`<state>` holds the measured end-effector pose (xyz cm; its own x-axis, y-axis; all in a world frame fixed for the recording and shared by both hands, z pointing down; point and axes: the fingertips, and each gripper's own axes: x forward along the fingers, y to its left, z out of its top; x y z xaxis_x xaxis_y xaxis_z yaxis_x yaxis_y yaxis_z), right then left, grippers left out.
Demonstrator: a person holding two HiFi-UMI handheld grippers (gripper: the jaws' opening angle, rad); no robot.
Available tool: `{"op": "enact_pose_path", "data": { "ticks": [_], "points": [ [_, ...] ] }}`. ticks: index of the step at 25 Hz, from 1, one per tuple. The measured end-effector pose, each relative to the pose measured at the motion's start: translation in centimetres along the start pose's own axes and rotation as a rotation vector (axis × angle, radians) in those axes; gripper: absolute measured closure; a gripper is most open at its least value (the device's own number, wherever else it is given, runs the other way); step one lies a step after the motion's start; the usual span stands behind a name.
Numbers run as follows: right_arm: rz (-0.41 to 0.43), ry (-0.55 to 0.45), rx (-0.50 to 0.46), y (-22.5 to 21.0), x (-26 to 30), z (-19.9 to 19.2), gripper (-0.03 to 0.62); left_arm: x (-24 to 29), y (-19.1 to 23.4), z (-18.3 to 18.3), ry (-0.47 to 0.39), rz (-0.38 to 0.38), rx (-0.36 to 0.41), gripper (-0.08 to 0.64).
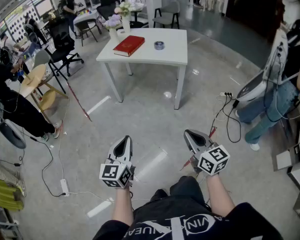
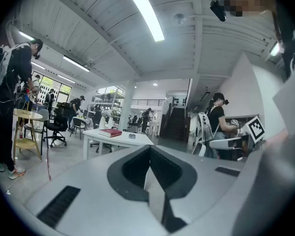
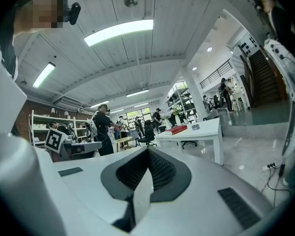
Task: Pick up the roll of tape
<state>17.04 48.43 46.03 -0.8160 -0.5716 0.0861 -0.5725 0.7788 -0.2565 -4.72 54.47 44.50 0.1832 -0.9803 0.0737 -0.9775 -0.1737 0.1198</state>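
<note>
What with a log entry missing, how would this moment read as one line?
tape roll: on table, beside red book; left gripper: shut, empty; right gripper: shut, empty; stage: far from table

red book (image 1: 129, 45), grey tape roll (image 1: 159, 45), wht table (image 1: 162, 58).

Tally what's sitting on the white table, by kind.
Red book: 1
Roll of tape: 1
Flower vases: 2
Total: 4
</note>
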Motion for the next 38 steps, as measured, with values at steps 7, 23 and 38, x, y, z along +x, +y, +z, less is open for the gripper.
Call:
{"op": "enact_pose_path", "data": {
  "ticks": [7, 23, 38],
  "points": [
    [-0.007, -0.031, 0.014, 0.5, -0.6, 0.4, 0.583, -0.6, -0.1, 0.9, -0.015, 0.001, 0.012, 0.557],
    [-0.111, -0.094, 0.090, -3.6, -0.5, 2.1, 0.464, 2.3, 0.3, 0.6, 0.003, -0.047, -0.011, 0.557],
    [-0.062, -0.075, 0.141, -14.9, 12.6, 6.4, 0.433, 16.1, 7.7, 3.1, 0.024, 0.024, -0.033, 0.557]
  ]
}}
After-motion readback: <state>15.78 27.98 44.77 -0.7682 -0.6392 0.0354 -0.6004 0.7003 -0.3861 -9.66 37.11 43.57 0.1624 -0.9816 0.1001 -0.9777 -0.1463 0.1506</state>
